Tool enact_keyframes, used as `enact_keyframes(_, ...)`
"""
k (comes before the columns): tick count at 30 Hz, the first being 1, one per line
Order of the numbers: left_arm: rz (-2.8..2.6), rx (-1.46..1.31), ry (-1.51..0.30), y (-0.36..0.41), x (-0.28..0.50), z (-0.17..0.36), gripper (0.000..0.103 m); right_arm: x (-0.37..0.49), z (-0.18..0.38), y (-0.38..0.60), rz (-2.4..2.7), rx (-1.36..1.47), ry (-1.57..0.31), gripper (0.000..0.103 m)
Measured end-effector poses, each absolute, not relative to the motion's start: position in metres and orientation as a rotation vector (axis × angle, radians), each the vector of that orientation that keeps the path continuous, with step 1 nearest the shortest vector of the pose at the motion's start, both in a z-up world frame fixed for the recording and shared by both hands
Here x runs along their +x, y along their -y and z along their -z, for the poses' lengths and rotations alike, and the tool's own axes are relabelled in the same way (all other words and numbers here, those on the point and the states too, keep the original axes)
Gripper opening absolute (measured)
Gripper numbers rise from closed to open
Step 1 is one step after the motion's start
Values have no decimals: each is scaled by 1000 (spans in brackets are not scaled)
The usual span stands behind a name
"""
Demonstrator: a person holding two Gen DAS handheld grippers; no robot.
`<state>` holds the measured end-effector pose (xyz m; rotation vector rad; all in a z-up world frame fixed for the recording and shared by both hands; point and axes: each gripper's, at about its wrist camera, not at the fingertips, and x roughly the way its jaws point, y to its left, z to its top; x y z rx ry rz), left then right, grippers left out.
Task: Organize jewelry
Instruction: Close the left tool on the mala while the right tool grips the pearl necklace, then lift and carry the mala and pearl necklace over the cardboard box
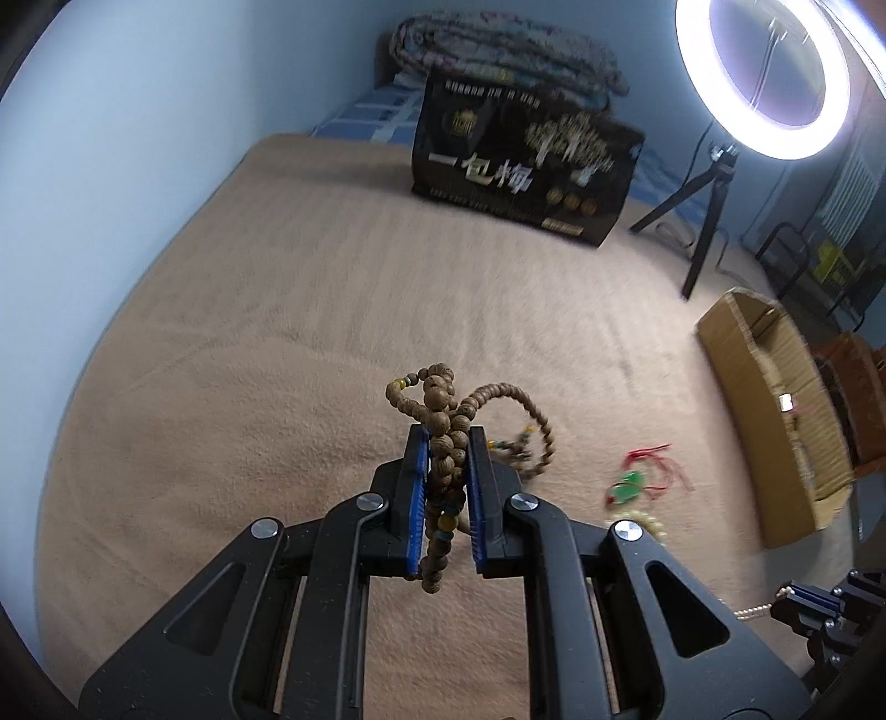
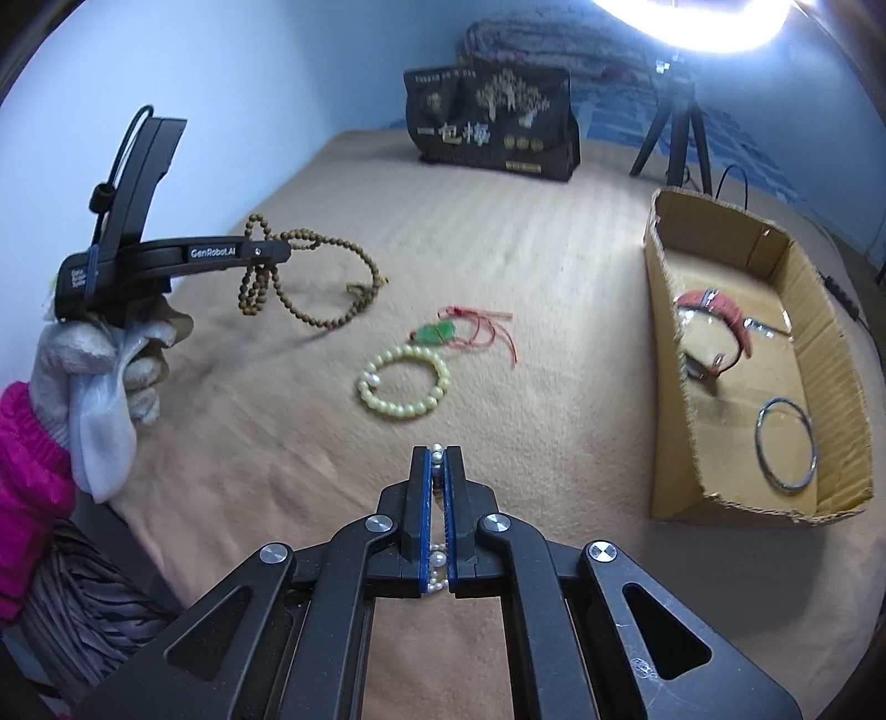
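Note:
My left gripper (image 1: 449, 435) is shut on a long brown wooden bead strand (image 1: 440, 410), held above the tan blanket; one loop hangs down to the blanket. In the right wrist view the left gripper (image 2: 279, 252) is at the left with the brown bead strand (image 2: 326, 277) trailing from it. My right gripper (image 2: 439, 454) is shut on a white pearl strand (image 2: 438, 556). A yellow bead bracelet (image 2: 404, 382) and a green pendant on red cord (image 2: 440, 332) lie on the blanket ahead of it. A cardboard box (image 2: 670, 354) at the right holds a red bracelet (image 2: 720, 310) and a metal bangle (image 2: 786, 443).
A black printed bag (image 2: 490, 133) stands at the back of the blanket (image 2: 498, 232). A ring light on a tripod (image 1: 711, 221) stands at the back right. Folded bedding (image 1: 498, 50) lies behind the bag. A blue wall runs along the left.

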<state>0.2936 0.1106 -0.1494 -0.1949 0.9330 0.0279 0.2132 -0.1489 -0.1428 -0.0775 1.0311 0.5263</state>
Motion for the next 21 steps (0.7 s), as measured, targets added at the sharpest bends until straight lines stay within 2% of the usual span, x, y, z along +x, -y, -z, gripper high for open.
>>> enact_keyframes(10,33,-229,-817,-104,270,94,11,202,84,164,-517,-21,-895,3)
enact_keyframes(21,113,-243,-746,-82,262,56,11,205,47,191,-477,37,-801,3)
